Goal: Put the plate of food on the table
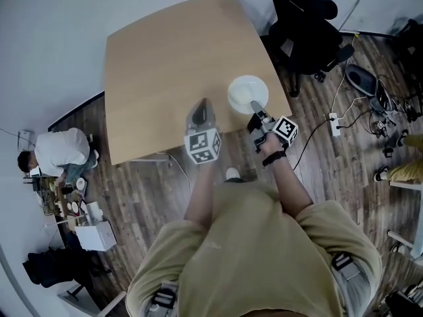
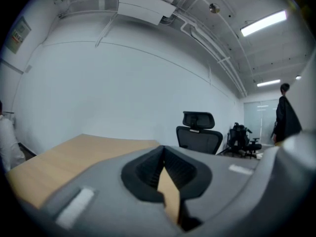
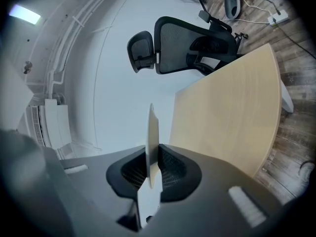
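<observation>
A white round plate [image 1: 246,92] is over the right front part of the wooden table [image 1: 165,65]; I make out no food on it. My right gripper [image 1: 254,111] is shut on the plate's near rim. In the right gripper view the plate [image 3: 152,132] shows edge-on between the black pads, with the table [image 3: 227,117] beyond. Whether the plate rests on the table or hangs just above it I cannot tell. My left gripper [image 1: 201,105] points at the table's front edge, shut and empty. In the left gripper view its pads [image 2: 148,169] meet at the tips over the tabletop [image 2: 59,162].
A black office chair [image 1: 304,25] stands at the table's far right corner. A power strip [image 1: 335,123] and cables lie on the wooden floor to the right. A person in white [image 1: 59,154] sits at a low cluttered spot to the left, near a white box [image 1: 96,235].
</observation>
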The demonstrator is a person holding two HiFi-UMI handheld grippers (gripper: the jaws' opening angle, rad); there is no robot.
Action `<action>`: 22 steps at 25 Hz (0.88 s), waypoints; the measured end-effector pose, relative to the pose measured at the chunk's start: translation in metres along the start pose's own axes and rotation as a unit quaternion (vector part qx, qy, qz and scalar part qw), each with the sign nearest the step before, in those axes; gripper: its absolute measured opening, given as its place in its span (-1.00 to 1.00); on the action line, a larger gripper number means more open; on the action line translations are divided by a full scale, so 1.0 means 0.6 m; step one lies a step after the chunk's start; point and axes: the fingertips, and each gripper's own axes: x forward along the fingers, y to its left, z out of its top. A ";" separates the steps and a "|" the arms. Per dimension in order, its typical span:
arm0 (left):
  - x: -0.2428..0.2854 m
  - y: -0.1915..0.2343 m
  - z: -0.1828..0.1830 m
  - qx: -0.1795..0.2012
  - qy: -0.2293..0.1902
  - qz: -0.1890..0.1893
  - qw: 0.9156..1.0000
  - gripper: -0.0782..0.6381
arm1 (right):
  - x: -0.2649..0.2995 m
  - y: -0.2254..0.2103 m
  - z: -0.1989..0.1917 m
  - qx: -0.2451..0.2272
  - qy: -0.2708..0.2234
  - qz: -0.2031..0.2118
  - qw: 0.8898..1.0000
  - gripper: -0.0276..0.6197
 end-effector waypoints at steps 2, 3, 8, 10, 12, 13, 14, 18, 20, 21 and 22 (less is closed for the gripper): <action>0.014 0.009 -0.003 0.005 -0.003 -0.011 1.000 -0.79 | 0.021 -0.006 0.000 0.003 -0.005 0.011 1.000 -0.82; 0.018 0.009 -0.007 0.008 -0.003 -0.018 1.000 -0.79 | 0.025 -0.009 0.000 0.004 -0.008 0.019 1.000 -0.82; 0.034 0.008 -0.025 0.016 0.003 -0.047 0.999 -0.79 | 0.036 -0.057 0.002 0.017 -0.020 -0.003 1.000 -0.82; 0.042 0.015 -0.041 0.018 0.010 -0.048 0.999 -0.79 | 0.043 -0.078 -0.002 0.021 -0.019 -0.002 1.000 -0.82; 0.053 0.020 -0.059 0.016 0.018 -0.045 0.999 -0.79 | 0.049 -0.096 -0.002 0.016 -0.012 0.002 1.000 -0.82; 0.060 0.022 -0.067 0.013 0.022 -0.044 0.999 -0.79 | 0.053 -0.102 -0.002 0.012 -0.008 0.006 1.000 -0.82; 0.067 0.024 -0.075 0.011 0.027 -0.044 0.999 -0.79 | 0.059 -0.107 -0.002 0.006 -0.002 0.011 1.000 -0.82; 0.088 0.028 -0.109 0.003 0.045 -0.043 0.998 -0.79 | 0.086 -0.124 -0.006 -0.012 0.023 0.035 0.999 -0.82; 0.104 0.021 -0.126 0.004 0.050 -0.040 0.998 -0.79 | 0.097 -0.140 -0.002 -0.007 0.028 0.034 0.999 -0.82; 0.111 0.017 -0.134 0.005 0.052 -0.041 0.998 -0.79 | 0.100 -0.151 0.001 -0.003 0.027 0.027 0.999 -0.82; 0.117 0.015 -0.140 0.006 0.055 -0.041 0.998 -0.79 | 0.103 -0.163 0.003 0.000 0.025 0.018 1.000 -0.82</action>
